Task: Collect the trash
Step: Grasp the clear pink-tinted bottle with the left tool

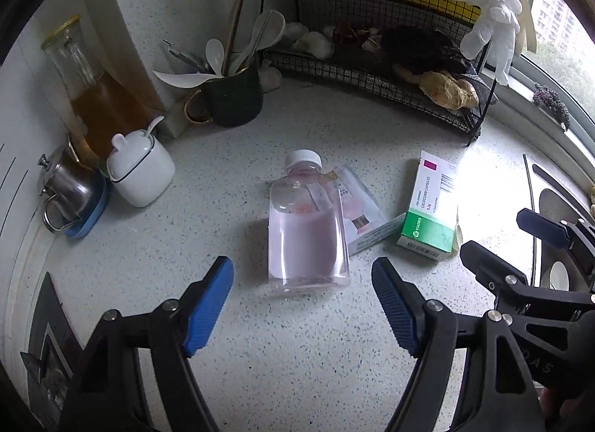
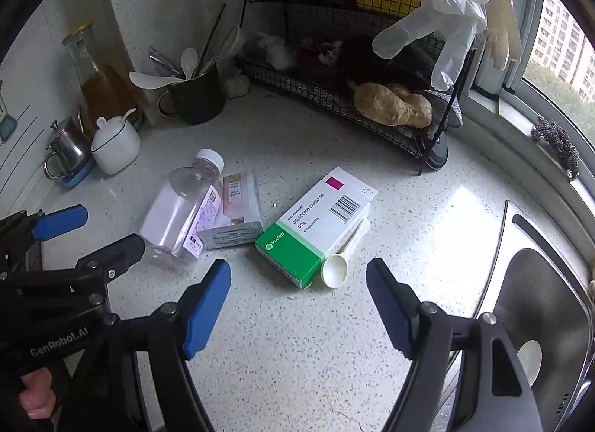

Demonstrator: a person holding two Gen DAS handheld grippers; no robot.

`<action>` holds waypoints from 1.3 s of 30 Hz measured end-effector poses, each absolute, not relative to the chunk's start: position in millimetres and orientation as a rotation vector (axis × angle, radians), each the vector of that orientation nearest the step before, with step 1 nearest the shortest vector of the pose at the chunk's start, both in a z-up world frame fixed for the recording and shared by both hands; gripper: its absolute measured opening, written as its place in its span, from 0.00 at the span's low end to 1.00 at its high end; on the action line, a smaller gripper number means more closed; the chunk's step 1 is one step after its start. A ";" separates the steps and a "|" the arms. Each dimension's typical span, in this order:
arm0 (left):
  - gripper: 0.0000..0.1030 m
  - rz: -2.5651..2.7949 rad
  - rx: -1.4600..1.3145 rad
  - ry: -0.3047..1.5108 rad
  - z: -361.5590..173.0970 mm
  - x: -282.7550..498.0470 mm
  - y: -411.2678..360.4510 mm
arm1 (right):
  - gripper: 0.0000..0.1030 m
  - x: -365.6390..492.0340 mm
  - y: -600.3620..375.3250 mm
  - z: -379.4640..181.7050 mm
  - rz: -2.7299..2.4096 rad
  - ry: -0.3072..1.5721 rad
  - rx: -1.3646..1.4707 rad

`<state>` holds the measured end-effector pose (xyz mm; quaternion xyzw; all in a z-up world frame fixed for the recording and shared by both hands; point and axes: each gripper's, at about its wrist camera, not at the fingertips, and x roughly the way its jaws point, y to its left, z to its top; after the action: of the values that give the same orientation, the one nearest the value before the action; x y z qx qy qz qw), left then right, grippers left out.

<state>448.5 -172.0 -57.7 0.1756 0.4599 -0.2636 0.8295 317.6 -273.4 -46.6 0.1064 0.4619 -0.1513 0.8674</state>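
Left wrist view shows the left gripper [image 1: 302, 305] with blue pads spread and empty above the speckled white countertop [image 1: 297, 357], a clear plastic bottle of pale pink liquid with a white cap [image 1: 306, 231] lying just ahead between its fingers. Beside that bottle lie a small clear-fronted pink box [image 2: 240, 209] and a white-and-green cardboard medicine box [image 2: 316, 225], touching a white plastic scoop [image 2: 334, 270]. Nearby, the right gripper [image 2: 298, 307] hangs equally spread, empty, near the steel sink [image 2: 539, 283].

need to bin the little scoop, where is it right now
In the right wrist view the white scoop lies on the counter, tucked against the right side of the green and white medicine box, ahead of the open right gripper.
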 end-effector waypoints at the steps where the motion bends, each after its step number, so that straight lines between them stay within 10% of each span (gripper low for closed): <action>1: 0.73 -0.573 0.369 0.991 -61.4 455.5 -174.8 | 0.71 321.2 -274.9 -47.9 -0.326 0.970 0.223; 39: 0.65 -0.578 0.283 1.126 -106.4 495.7 -138.4 | 0.71 387.7 -243.1 -66.5 -0.068 1.149 -0.037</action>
<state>495.7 -138.4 -106.4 0.1318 0.5242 -0.2690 0.7971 387.7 -243.1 -66.5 -0.0176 0.5435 -0.0319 0.8386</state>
